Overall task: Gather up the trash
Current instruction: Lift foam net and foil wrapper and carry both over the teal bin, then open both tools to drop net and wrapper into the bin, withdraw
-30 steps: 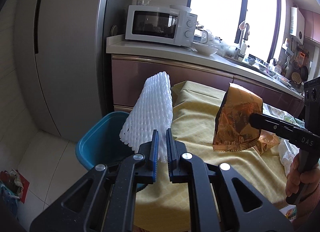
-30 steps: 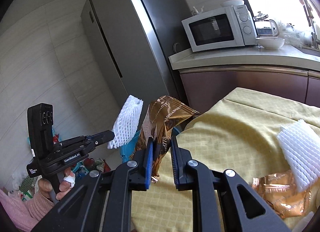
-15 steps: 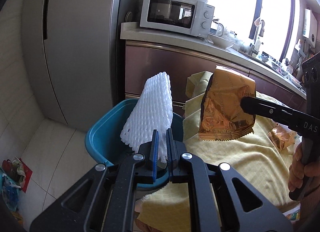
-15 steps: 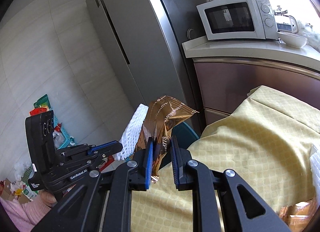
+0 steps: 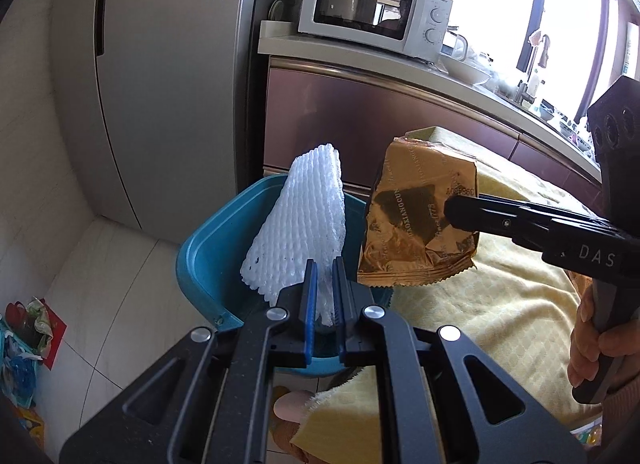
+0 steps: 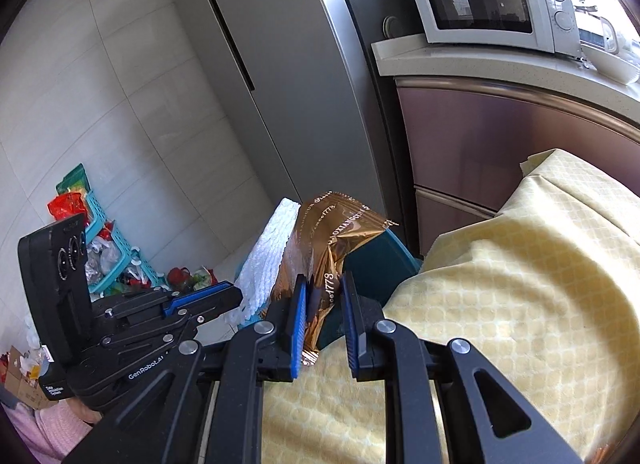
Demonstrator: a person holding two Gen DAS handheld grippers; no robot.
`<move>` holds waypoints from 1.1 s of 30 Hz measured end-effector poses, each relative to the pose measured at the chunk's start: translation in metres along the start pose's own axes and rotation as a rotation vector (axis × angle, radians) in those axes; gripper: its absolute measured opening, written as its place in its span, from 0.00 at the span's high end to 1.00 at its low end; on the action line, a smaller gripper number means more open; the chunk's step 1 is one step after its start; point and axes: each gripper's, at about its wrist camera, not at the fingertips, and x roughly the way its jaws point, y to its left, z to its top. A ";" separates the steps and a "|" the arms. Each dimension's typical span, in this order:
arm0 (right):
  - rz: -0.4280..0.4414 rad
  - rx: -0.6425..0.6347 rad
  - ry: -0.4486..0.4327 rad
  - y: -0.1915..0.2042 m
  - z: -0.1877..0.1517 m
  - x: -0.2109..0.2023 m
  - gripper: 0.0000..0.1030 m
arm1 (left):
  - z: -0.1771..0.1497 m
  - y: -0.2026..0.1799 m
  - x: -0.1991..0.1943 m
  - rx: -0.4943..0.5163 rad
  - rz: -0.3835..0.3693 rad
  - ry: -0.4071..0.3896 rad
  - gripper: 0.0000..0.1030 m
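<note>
Foam net (image 5: 304,224), wrapper (image 5: 416,224) now over bin (image 5: 208,240)

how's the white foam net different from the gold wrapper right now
The foam net is white, soft mesh; the gold wrapper is shiny, crinkled printed foil. The net hangs over the teal bin, the wrapper at its edge beside the yellow cloth. Both are pinched upright, one per gripper.

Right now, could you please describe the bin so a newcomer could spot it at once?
Find the tall grey fridge; at its foot, beside the yellow-clothed table, stands the bin. It is the only teal tub there, open-topped, under the white foam net.
</note>
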 end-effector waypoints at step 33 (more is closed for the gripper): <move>0.019 0.107 0.151 -0.009 -0.002 0.054 0.71 | -0.017 0.019 0.035 -0.087 0.025 0.053 0.88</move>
